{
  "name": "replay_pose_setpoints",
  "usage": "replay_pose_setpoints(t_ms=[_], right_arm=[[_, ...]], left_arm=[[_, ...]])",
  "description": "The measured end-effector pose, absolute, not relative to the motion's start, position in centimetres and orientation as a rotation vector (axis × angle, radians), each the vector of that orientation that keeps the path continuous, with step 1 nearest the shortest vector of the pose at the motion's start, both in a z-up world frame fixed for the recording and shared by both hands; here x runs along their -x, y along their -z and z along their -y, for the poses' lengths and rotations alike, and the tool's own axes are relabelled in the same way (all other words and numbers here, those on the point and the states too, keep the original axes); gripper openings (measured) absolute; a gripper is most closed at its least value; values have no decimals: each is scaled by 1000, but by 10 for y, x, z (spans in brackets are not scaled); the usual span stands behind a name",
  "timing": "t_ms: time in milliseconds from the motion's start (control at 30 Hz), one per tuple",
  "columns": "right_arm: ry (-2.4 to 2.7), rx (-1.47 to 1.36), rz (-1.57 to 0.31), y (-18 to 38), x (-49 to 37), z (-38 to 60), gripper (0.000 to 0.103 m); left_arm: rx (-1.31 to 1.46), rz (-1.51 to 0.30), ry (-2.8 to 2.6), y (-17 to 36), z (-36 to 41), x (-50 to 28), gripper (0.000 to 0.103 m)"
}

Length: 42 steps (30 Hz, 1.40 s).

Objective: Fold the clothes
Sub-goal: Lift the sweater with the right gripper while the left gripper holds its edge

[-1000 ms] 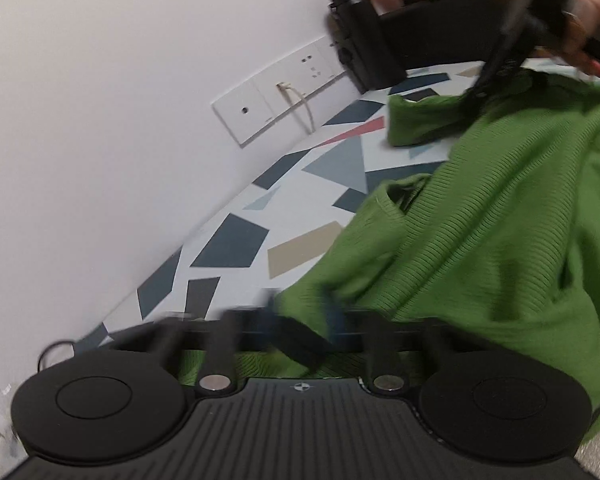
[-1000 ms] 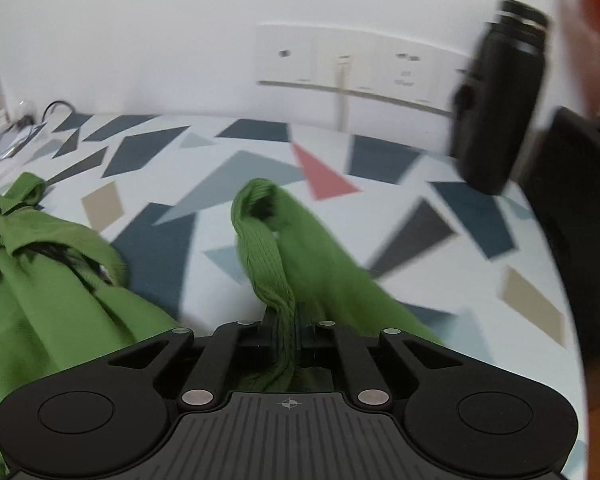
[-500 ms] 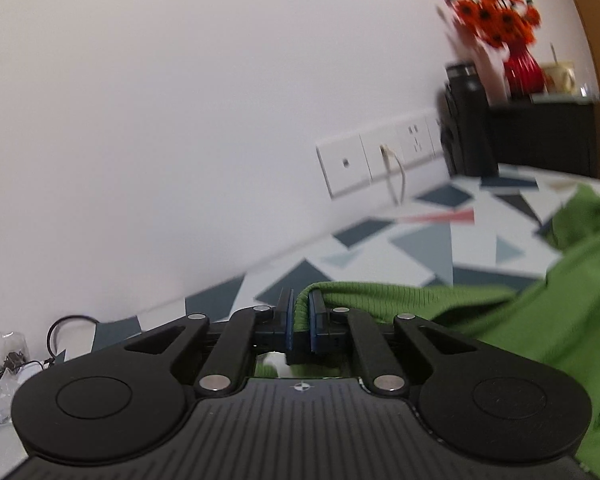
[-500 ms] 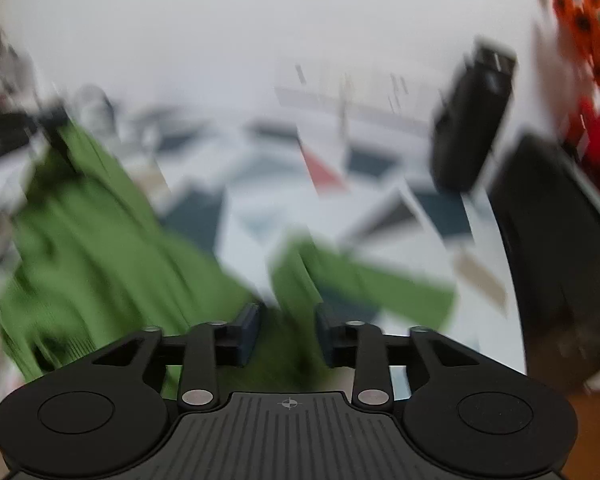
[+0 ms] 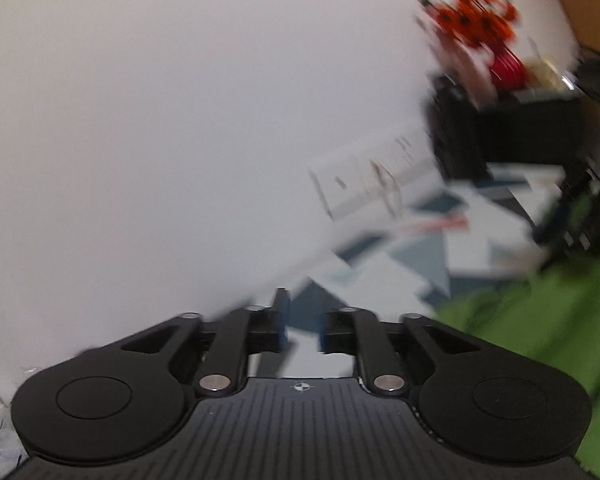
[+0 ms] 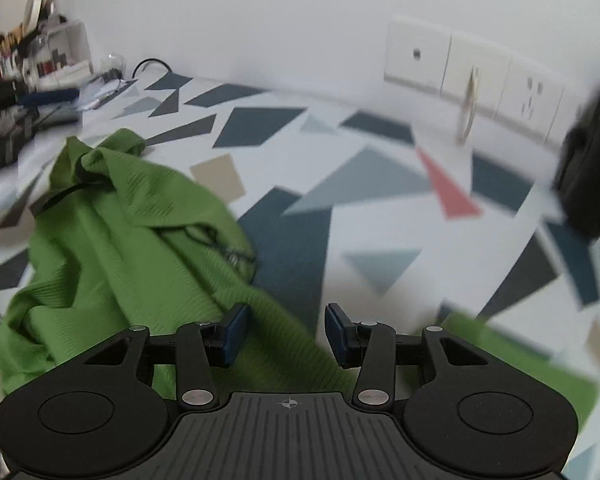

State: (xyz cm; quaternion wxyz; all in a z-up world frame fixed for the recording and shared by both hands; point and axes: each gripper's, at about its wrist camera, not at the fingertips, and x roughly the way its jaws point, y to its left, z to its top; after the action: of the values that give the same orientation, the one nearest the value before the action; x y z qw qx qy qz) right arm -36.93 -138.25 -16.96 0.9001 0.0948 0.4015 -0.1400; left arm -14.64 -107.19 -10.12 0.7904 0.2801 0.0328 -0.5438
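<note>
Left wrist view: the left claw [image 5: 302,326] has its jaws parted with nothing between them; only the patterned bench [image 5: 384,280] and the white wall [image 5: 180,120] show through the gap. The picture is smeared, so detail is poor. The green garment [image 5: 540,320] lies off to the right of this claw, low in the frame, not between the fingers. Farther right, a dark shape that may be the other tool is too blurred to name. Red flowers [image 5: 472,16] stand on a black box [image 5: 520,128] near the wall sockets [image 5: 376,184].

Right wrist view: the right claw [image 6: 286,334] is spread wide and grips nothing. The green garment [image 6: 132,248] lies crumpled on the bench [image 6: 380,208], directly beneath and ahead-left of this claw, its bulk running from under the jaws up and away to the left toward a bunched end near the clutter [image 6: 28,80] at the bench's far corner. A flatter green patch shows low on the right. A dark bottle [image 6: 596,168] sits at the right edge below the wall sockets [image 6: 472,68].

By my reading, the right claw is nearer the cloth and could take hold straight below it, while the left must swing rightward to reach an edge. The garment is not yet folded.
</note>
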Motion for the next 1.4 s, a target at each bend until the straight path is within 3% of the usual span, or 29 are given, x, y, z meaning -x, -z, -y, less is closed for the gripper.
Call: replay_pose_setpoints(t_ms=[33, 67, 133, 200, 267, 600, 933, 1033, 1100, 1133, 1267, 1400], right_arm=[[273, -226, -832, 171, 373, 1384, 34], [260, -248, -833, 173, 377, 1385, 26], [238, -264, -833, 174, 383, 1383, 14], [230, -249, -828, 172, 386, 1379, 5], [239, -222, -805, 166, 388, 1375, 4], [299, -160, -529, 97, 419, 1365, 3], [-24, -27, -857, 159, 399, 1275, 3], [-21, -55, -850, 154, 396, 1278, 11], [-17, -54, -811, 142, 399, 1280, 30], [-21, -47, -776, 132, 402, 1282, 33], [24, -28, -641, 93, 406, 1298, 39], [97, -41, -666, 92, 384, 1331, 40]], left_arm=[[-634, -84, 1204, 107, 1072, 148, 64], [-673, -66, 1211, 114, 1073, 152, 76], [-729, -46, 1214, 125, 1080, 158, 76], [-758, -56, 1212, 133, 1092, 159, 66], [-762, -100, 1214, 138, 1103, 154, 8], [-409, -96, 1057, 70, 1090, 113, 7], [-416, -112, 1069, 83, 1054, 123, 8], [-411, -129, 1065, 89, 1045, 124, 8], [-411, -132, 1061, 92, 1041, 125, 8], [-411, -133, 1060, 93, 1038, 125, 8], [-408, -143, 1049, 98, 1032, 123, 8], [-388, -151, 1042, 100, 1028, 122, 8]])
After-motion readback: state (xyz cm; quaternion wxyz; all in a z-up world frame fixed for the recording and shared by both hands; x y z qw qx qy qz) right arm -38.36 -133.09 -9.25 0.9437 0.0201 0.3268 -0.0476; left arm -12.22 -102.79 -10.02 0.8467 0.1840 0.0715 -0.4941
